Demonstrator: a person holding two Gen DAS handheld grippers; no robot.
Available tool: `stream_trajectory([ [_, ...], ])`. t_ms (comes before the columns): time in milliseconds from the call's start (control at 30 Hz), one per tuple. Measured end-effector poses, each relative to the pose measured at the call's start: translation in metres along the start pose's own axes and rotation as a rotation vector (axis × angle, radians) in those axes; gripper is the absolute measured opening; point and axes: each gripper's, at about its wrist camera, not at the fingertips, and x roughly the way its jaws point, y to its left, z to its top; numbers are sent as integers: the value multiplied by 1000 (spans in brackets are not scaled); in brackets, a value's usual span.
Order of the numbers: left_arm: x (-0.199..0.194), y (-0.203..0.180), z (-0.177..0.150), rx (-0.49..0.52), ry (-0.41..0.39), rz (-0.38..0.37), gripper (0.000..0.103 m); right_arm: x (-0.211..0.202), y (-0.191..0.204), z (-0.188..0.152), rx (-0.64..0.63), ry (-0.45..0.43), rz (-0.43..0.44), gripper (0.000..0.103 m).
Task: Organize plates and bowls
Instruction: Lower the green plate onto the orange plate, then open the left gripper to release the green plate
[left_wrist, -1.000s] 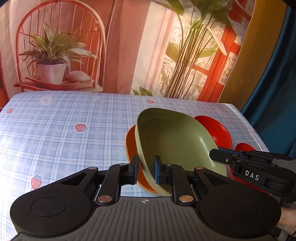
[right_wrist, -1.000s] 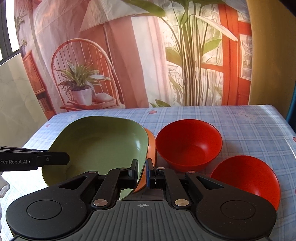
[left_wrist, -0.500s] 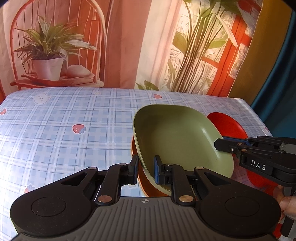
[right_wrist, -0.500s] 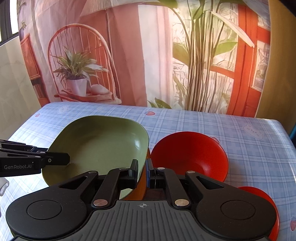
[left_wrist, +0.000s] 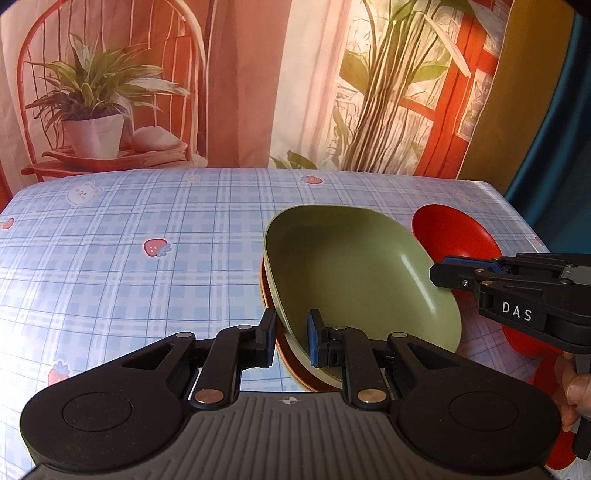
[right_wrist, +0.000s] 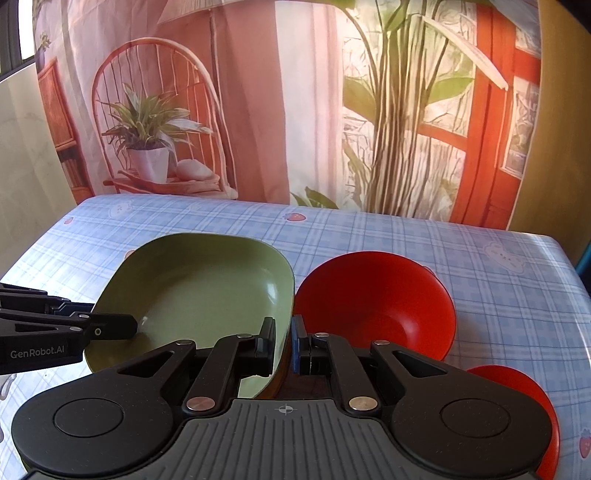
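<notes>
Both tools — left tool (left_wrist: 291, 338) and right tool (right_wrist: 283, 345) — pinch opposite rims of the rounded-square green plastic plate (left_wrist: 354, 273), steadying it level atop the orange plate (left_wrist: 267, 295) for stacking on the tabletop (left_wrist: 129, 258).

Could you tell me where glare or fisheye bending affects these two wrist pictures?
Left wrist view: sunlight washes out the tablecloth at lower left, a highlight streaks the green dish, and the table's far edge bows. Right wrist view: glare on the tablecloth's right edge; the backdrop curves.
</notes>
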Motion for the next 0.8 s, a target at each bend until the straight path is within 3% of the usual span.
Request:
stream_trajectory([
  [167, 1, 5, -2, -15, 15, 1, 19, -2, 1, -1, -2, 4, -6, 9],
  [400, -10, 2, -3, -23, -1, 5, 39, -17, 4, -5, 12, -14, -8, 9],
  [567, -26, -6, -4, -21, -25, 3, 46, -33, 7, -11, 23, -26, -11, 10],
  [800, -47, -19, -8, -14, -50, -7, 58, -55, 6, -17, 41, -43, -6, 25],
])
